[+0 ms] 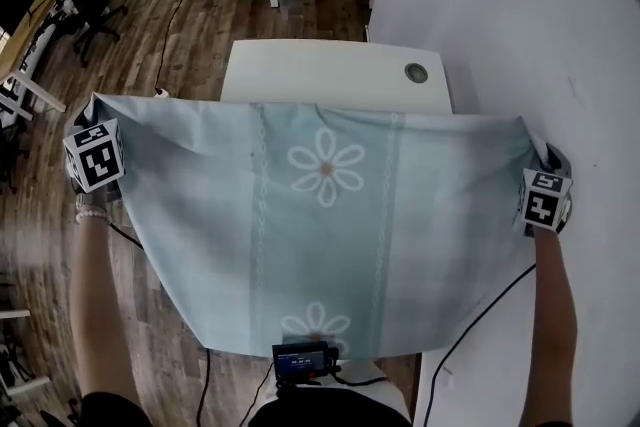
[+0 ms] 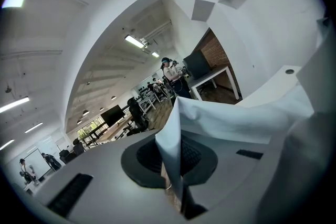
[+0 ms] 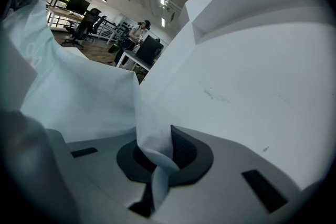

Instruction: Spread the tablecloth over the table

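Tablecloth [image 1: 330, 245] is hanging spread in the air, probably just short of the counter's [image 1: 330, 70] near edge. Left gripper [image 2: 173, 165] and right gripper [image 3: 155, 165] jaws are clenching its top corners. Light, limp fabric, so corner grips are suiting it best.

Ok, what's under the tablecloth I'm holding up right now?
Past the tablecloth only the far end of the white table shows, with a round hole cover in it. The table's near part, and anything lying there, is covered by the cloth.
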The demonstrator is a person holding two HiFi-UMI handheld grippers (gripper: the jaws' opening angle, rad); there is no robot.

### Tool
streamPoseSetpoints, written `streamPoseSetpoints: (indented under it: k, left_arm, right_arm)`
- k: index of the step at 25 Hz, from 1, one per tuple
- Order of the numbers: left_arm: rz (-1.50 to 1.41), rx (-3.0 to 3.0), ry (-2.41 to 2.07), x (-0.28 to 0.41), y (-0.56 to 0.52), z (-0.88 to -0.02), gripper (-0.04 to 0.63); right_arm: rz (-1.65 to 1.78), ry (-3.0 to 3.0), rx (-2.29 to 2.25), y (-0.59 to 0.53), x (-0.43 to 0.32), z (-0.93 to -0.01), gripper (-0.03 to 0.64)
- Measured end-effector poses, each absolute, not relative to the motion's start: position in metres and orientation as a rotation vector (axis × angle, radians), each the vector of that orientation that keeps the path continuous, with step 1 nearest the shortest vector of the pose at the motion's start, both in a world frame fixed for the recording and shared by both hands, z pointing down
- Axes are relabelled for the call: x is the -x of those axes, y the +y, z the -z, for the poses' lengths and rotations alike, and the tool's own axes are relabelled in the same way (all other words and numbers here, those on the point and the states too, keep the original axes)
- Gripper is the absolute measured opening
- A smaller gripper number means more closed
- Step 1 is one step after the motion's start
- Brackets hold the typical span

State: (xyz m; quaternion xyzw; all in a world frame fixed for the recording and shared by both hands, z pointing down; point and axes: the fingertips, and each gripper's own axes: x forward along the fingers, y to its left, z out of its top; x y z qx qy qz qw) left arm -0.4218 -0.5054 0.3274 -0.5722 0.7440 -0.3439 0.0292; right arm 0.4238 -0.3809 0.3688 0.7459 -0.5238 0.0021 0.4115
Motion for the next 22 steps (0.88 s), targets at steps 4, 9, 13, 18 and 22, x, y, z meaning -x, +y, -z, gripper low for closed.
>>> streamPoseSetpoints:
  k: [4, 9, 13, 18, 22]
  left_arm:
    - [1.062, 1.772, 2.280, 0.422, -0.519, -0.331, 0.011]
    - [1.048, 1.779, 2.261, 0.419, -0.560, -0.323, 0.011]
    - [1.015, 1.790, 2.248, 0.416, -0.582, -0.322, 0.011]
    - [1.032, 1.824, 2.217, 0.403, -0.624, -0.327, 0.011]
    - [1.090, 1.875, 2.198, 0.400, -0.638, -0.363, 0.011]
  right_arm:
    - [0.003, -1.287, -1.881, -0.390, -0.428, -0.374, 0.031]
    - [0.020, -1.246, -1.885, -0.432, -0.437, -0.368, 0.031]
    - [0.047, -1.212, -1.891, -0.447, -0.439, -0.363, 0.031]
    - [0.055, -1.190, -1.879, -0.485, -0.450, -0.359, 0.031]
    - [0.026, -1.179, -1.847, -0.492, -0.453, -0.381, 0.031]
